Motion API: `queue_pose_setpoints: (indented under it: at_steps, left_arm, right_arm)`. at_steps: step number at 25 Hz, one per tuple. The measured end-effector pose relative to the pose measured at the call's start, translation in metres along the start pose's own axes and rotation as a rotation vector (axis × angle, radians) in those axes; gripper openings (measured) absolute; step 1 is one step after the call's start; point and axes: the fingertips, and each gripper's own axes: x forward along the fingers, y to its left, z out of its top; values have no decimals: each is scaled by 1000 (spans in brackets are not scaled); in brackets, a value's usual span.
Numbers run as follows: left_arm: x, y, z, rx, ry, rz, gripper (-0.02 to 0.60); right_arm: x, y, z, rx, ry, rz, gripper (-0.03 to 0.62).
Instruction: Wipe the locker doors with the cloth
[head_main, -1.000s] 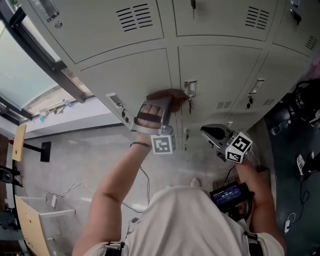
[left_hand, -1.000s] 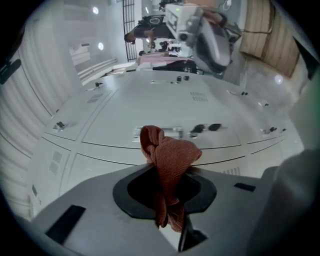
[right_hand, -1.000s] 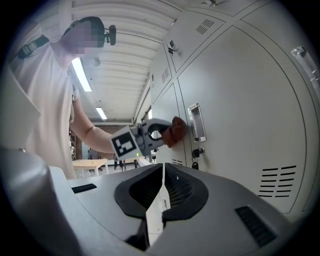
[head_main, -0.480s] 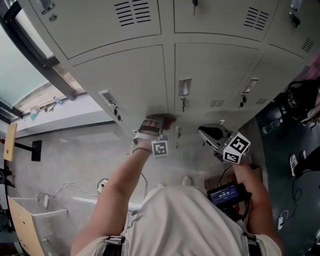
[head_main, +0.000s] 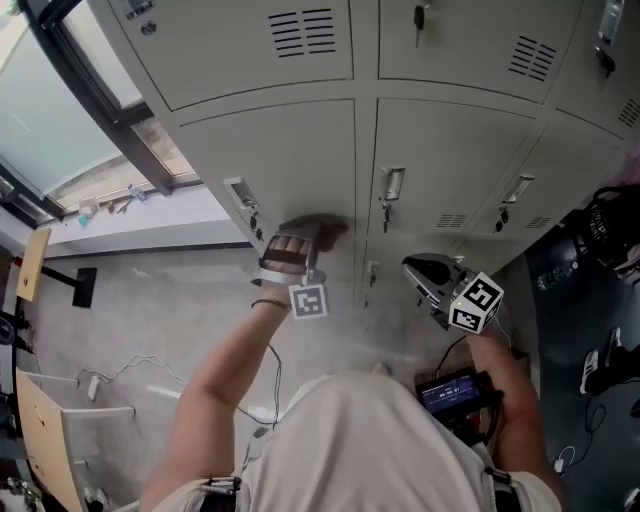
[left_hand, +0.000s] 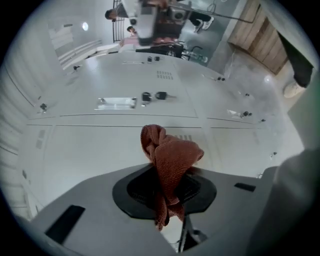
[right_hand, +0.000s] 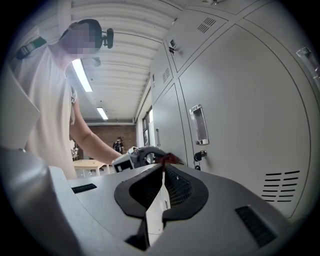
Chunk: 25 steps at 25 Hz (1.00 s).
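Left claw (left_hand: 170, 186) mine, clamped tight on rust cloth (left_hand: 169, 152). Wad sits at lower part of locker door (head_main: 285, 160), near handle (head_main: 243, 203). Right claw (right_hand: 159, 192) closed, empty, held clear. Advice: press wad flat, overlap strokes, skirt handle.

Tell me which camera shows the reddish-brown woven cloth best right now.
The left gripper view: the reddish-brown woven cloth sits bunched and sharp, clamped in the left tool. The head view gives only a blurred brown smear against the grey metal locker door; the right gripper view a tiny red scrap.
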Motion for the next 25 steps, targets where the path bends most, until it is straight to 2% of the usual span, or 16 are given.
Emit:
queue_pose_setpoints:
  at_steps: [5, 13, 16, 17, 19, 22, 25]
  left_arm:
    - [-20, 122, -9, -62, -58, 183, 81]
    - [-43, 271, -22, 43, -88, 457, 81]
    - [-57, 325, -37, 56, -59, 575, 81]
    - [-60, 334, -43, 57, -48, 593, 81]
    - [-59, 331, -53, 75, -50, 582, 81]
    - [-48, 282, -56, 121, -71, 516, 81]
    - [-38, 222, -56, 119, -82, 439, 81]
  right_arm:
    - [9, 3, 5, -1, -22, 22, 23]
    - [14, 3, 9, -10, -27, 41, 23]
    - [14, 1, 11, -8, -37, 37, 23]
    - [15, 2, 10, -4, -41, 39, 23]
    - [16, 5, 5, 0, -42, 52, 23]
    - [17, 10, -2, 9, -23, 59, 23]
    - [16, 9, -7, 20, -11, 55, 23]
